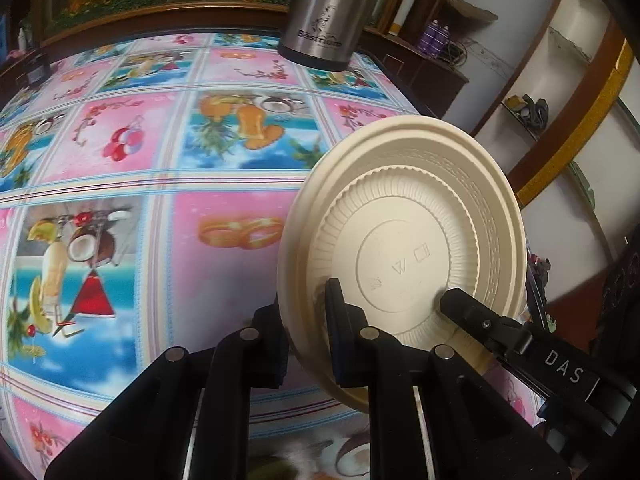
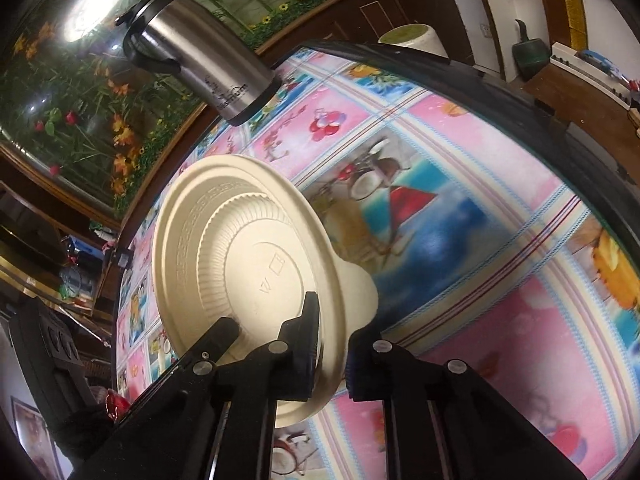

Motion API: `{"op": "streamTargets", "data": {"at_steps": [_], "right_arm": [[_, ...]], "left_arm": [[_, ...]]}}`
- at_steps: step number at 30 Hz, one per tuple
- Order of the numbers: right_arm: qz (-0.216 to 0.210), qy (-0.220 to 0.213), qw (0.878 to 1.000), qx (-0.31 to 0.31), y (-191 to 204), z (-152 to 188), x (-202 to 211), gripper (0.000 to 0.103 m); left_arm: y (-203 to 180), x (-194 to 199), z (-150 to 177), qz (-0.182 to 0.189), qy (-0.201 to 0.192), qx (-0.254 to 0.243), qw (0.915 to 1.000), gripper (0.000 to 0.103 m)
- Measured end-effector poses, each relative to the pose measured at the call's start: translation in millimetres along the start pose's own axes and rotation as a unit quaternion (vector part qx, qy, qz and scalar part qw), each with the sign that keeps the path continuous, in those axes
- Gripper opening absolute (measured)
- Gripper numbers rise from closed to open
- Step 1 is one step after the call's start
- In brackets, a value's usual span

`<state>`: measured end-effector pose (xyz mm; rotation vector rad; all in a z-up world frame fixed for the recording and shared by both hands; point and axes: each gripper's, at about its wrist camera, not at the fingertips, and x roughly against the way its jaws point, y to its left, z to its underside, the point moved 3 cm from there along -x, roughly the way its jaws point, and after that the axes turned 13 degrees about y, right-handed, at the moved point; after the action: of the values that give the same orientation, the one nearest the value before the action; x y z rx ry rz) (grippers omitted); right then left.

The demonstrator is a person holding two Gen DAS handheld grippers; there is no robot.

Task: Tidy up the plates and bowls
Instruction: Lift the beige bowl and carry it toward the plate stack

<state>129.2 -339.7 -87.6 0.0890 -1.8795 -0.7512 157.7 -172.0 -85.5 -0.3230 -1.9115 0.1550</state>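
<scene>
A cream plastic plate (image 1: 404, 240) is held on edge above the table, its ribbed underside toward both cameras. My left gripper (image 1: 306, 320) is shut on its lower rim, one finger on each face. My right gripper (image 2: 332, 320) is shut on the same plate (image 2: 248, 264) from the other side. The right gripper's finger (image 1: 472, 312) shows in the left wrist view against the plate's underside. The left gripper's finger (image 2: 216, 336) shows in the right wrist view. A rounded cream lobe (image 2: 360, 292) juts out behind the rim; what it is I cannot tell.
A steel thermos jug (image 1: 320, 12) stands at the far edge of the table; it also shows in the right wrist view (image 2: 208, 60). The table wears a pink and blue picture cloth (image 1: 140, 160). White shelves (image 1: 560, 80) stand to the right.
</scene>
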Motion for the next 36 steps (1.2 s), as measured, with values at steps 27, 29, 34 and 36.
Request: {"op": "streamTargets", "data": {"at_steps": [27,29,34,36], "right_arm": [[-0.022,-0.074,0.993,0.088,61,22,-4,0.011],[-0.024,-0.075,0.993,0.088,61,23,-4,0.011],[-0.023,-0.081,0.992,0.096,62,25,-4,0.011],[-0.022,-0.083,0.991,0.098,62,25,-4,0.011]], "left_arm": [[48,39,11,-0.028,-0.079,0.032,0.996,0.014],[48,39,11,-0.03,-0.082,0.029,0.9958,0.014],[48,39,12,-0.028,-0.084,0.028,0.9957,0.014],[48,39,12,-0.028,-0.084,0.028,0.9957,0.014]]}}
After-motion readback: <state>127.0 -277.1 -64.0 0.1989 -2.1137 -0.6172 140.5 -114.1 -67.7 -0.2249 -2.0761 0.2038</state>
